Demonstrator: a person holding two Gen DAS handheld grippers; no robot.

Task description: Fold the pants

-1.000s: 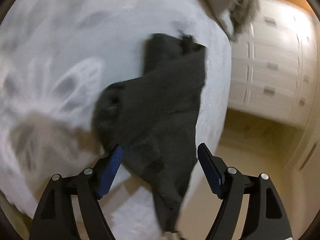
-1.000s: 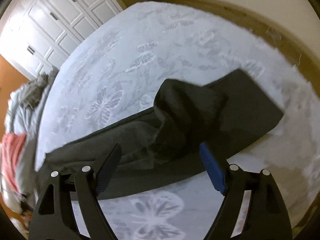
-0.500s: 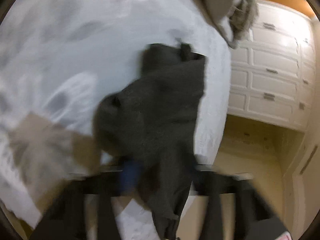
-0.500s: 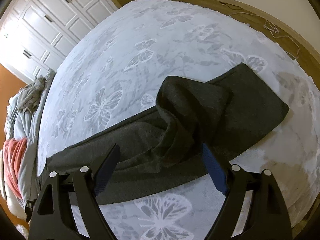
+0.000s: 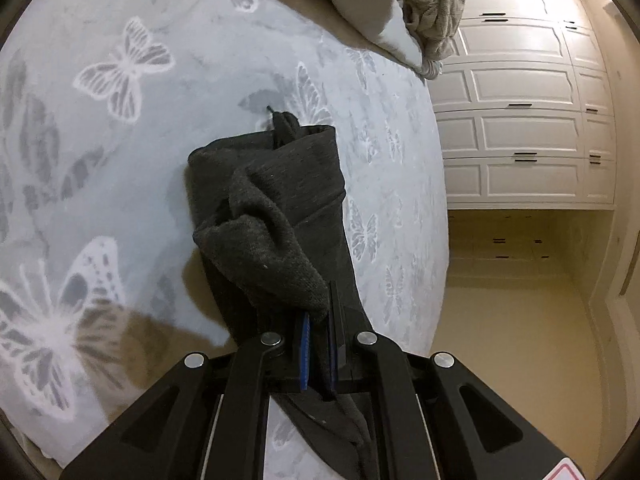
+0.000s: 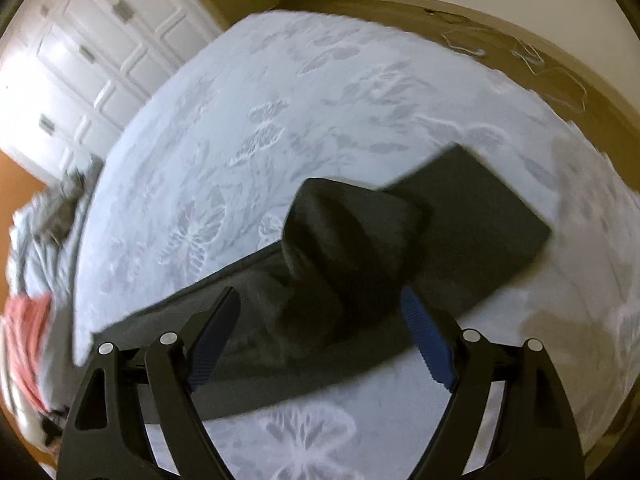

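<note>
Dark grey pants (image 5: 272, 200) lie on a pale blue blanket with white butterflies (image 5: 120, 140), near the bed's right edge. My left gripper (image 5: 318, 320) is shut on a bunched edge of the pants and holds it raised, while the rest trails down onto the bed. In the right wrist view the pants (image 6: 472, 220) stretch across the blanket (image 6: 320, 100) with a raised hump in the middle. My right gripper (image 6: 320, 300) hangs over that hump with its jaws closing. The fabric sits between the blue pads (image 6: 424, 332), which are not pressing on it.
A heap of grey bedding and clothes (image 5: 400, 8) lies at the far end of the bed, with a pink garment (image 6: 28, 328) in it. White cupboards (image 5: 520, 120) stand beyond a tan floor (image 5: 500, 320). A loose cable (image 6: 520, 52) lies on the floor by the wall.
My left gripper went from open around the pants' edge to shut on it and rose, pulling the fabric up. My right gripper shifted slightly and its jaws narrowed a little.
</note>
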